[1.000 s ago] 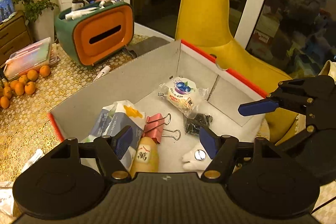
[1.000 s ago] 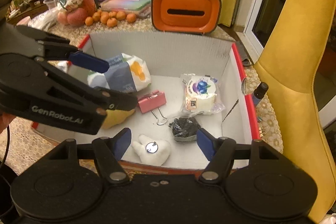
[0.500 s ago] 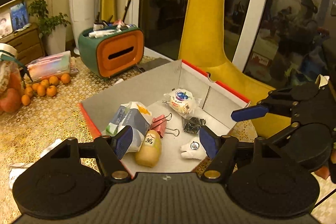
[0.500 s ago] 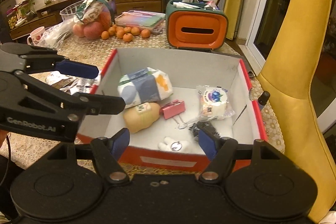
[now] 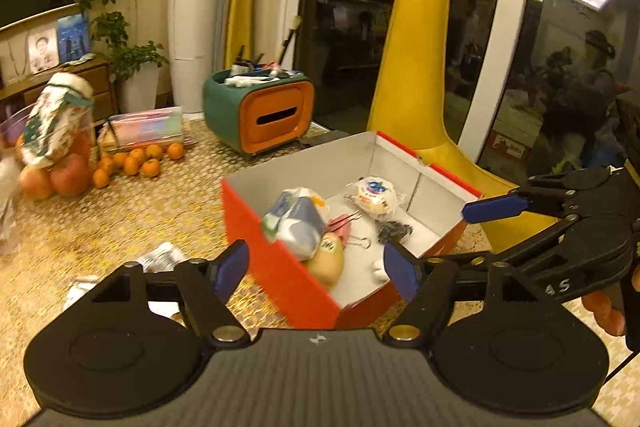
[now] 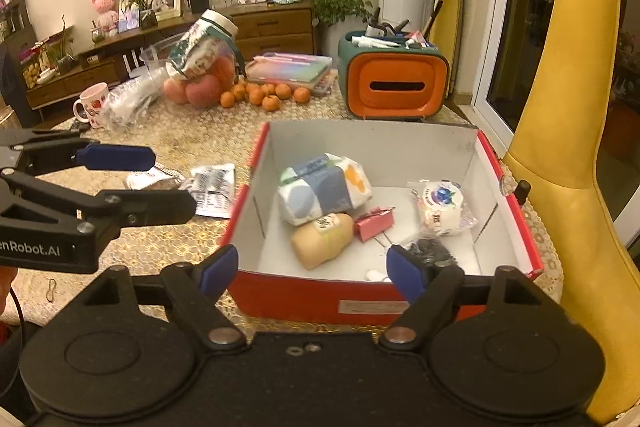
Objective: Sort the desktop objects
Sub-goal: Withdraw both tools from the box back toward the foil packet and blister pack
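Both tools (image 6: 310,273) empty, red box (image 6: 296,297) just ahead.

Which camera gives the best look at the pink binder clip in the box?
The right wrist view: the pink binder clip lies in plain sight on the box floor. In the left wrist view the clip is mostly hidden behind the tissue pack.

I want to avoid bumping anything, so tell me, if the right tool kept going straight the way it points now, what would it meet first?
Probably the red box: the right tool, open and empty, points down at its near wall, or just over it at the beige bottle. Depth is hard to judge.
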Demonstrator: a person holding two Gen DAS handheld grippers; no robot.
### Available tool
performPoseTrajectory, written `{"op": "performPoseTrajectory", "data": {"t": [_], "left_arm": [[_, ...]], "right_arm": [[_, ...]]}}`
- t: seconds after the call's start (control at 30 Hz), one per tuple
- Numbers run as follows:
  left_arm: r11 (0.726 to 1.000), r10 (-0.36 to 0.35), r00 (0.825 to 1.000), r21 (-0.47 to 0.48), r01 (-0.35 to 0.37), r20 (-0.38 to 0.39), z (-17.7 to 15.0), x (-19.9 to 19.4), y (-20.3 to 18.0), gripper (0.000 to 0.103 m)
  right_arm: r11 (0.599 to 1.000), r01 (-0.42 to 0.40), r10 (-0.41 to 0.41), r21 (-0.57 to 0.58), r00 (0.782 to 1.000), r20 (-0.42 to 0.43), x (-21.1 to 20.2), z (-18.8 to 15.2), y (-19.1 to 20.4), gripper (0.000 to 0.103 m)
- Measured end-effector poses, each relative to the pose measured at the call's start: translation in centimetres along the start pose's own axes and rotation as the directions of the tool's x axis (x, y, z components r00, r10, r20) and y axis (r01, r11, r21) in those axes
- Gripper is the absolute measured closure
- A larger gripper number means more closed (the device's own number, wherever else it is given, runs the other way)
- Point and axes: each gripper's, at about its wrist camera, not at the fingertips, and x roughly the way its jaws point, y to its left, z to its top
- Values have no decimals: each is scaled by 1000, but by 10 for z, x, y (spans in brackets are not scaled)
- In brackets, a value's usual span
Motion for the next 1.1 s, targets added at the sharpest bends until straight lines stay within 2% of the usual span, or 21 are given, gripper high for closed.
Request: {"op": "performPoseTrajectory", "data": {"t": [0.13, 0.2, 0.3, 0.57, 0.63, 0.7, 0.93, 1.1], "left_arm": [[999, 23, 1000, -34, -23, 7, -11, -13, 17, 28], [998, 31, 999, -54, -30, 8, -18, -18, 27, 22], [996, 46, 999, -75, -45, 8, -27, -24, 41, 20], [993, 91, 996, -81, -91, 0, -49, -35, 75, 17], [993, 97, 995, -72, -96, 3, -53, -36, 82, 12], [993, 93, 996, -73, -93, 7, -57, -36, 89, 1], [991, 96, 995, -98, -93, 21, -66, -28, 116, 0], [983, 136, 991, -123, -134, 11, -72, -19, 136, 0]], "right_arm": [[1000, -7, 7, 6, 1000, 22, -3, -3, 15, 17], [1000, -16, 16, 9, 1000, 26, -2, -4, 24, 15], [1000, -19, 19, 3, 999, 31, 0, -4, 37, 10], [999, -52, 52, 9, 998, 32, 18, 3, 67, 9], [999, -52, 52, 6, 998, 32, 24, 6, 74, 9], [999, -53, 53, 0, 998, 32, 31, 11, 82, 9], [998, -50, 51, -32, 998, 43, 58, 24, 107, 9], [997, -44, 45, -56, 999, 25, 86, 34, 121, 9]]}}
